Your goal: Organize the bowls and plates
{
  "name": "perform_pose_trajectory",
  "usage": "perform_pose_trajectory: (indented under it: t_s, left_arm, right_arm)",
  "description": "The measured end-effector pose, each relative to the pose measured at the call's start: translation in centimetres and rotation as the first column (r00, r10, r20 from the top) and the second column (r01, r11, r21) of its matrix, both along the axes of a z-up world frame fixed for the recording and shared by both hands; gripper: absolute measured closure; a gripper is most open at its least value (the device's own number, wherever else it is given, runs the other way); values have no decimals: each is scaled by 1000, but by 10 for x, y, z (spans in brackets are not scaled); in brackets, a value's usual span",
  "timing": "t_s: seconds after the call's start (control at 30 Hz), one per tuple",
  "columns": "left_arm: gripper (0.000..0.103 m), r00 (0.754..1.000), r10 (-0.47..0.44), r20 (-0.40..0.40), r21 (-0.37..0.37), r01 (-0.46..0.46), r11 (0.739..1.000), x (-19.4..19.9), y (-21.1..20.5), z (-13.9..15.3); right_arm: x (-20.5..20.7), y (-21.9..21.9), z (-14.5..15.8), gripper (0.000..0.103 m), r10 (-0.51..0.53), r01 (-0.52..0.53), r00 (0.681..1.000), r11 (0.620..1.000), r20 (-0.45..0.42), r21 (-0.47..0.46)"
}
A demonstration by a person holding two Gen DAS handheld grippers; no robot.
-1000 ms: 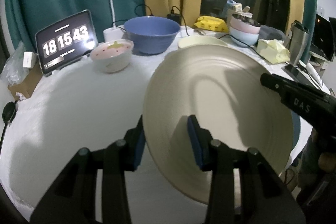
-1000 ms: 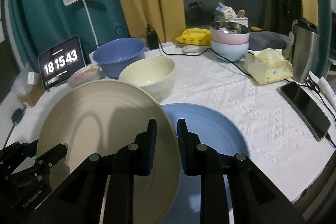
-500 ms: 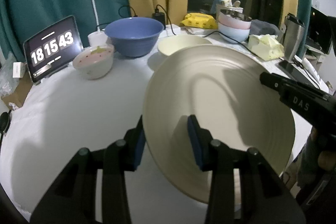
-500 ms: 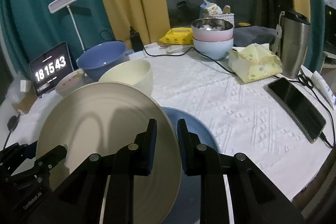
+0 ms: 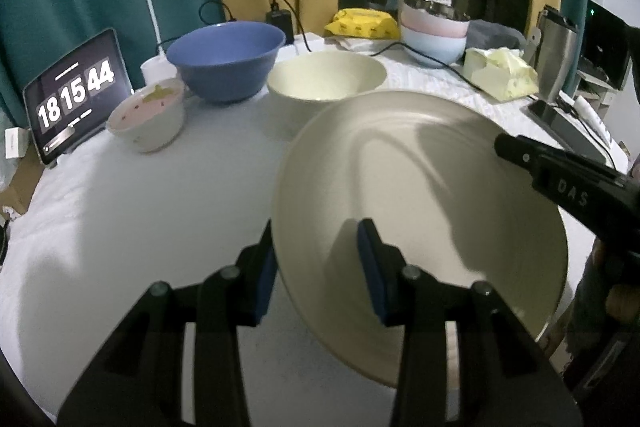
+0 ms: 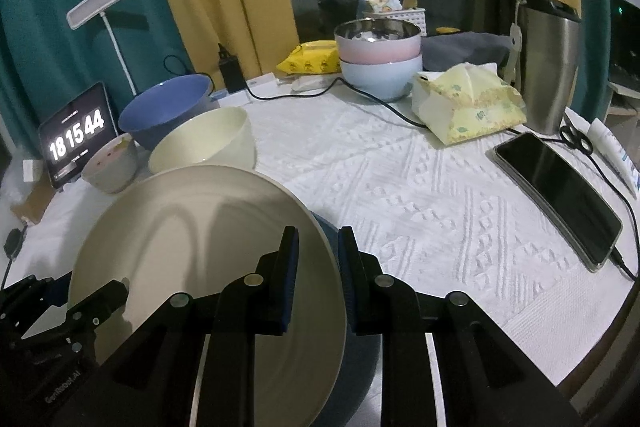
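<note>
I am carrying the wide cream ceramic plate (image 6: 192, 247) tilted between both grippers, left gripper (image 5: 316, 263) and right gripper (image 6: 318, 259) each clamping opposite rims, directly above the blue plate (image 6: 360, 359) on the worktop (image 6: 420, 211).

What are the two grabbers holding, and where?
Both hold the cream plate by its rim: left gripper on the left edge, right gripper on the right.

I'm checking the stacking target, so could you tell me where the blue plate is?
In the right wrist view the blue plate lies low, mostly hidden under the cream plate.
</note>
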State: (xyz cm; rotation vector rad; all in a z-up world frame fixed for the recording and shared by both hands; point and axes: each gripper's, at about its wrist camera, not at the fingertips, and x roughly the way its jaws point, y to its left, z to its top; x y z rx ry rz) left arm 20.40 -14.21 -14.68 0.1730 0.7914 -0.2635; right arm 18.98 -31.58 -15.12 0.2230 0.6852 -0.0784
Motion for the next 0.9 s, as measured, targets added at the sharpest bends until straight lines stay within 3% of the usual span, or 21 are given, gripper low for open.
perform_pose_trajectory:
  t_s: [0.3, 0.63, 0.7, 0.9]
  left_arm:
    - [57, 998, -30, -48, 41, 32, 999, 5, -13, -15]
    - [54, 998, -42, -53, 21, 43, 999, -1, -7, -13]
    - [50, 998, -39, -54, 6, 39, 999, -2, -3, -11]
    - [38, 998, 30, -50, -47, -32, 998, 1, 14, -5]
  right_arm:
    - [-1, -10, -5, 80, -12, 12, 1000, 1000, 0, 10]
    - [-8, -8, -1, 76, -34, 34, 999, 999, 19, -12]
    - [-9, -10, 0, 69, -38, 38, 999, 999, 22, -12]
    - [-12, -12, -4, 66, -45, 45, 999, 999, 4, -3]
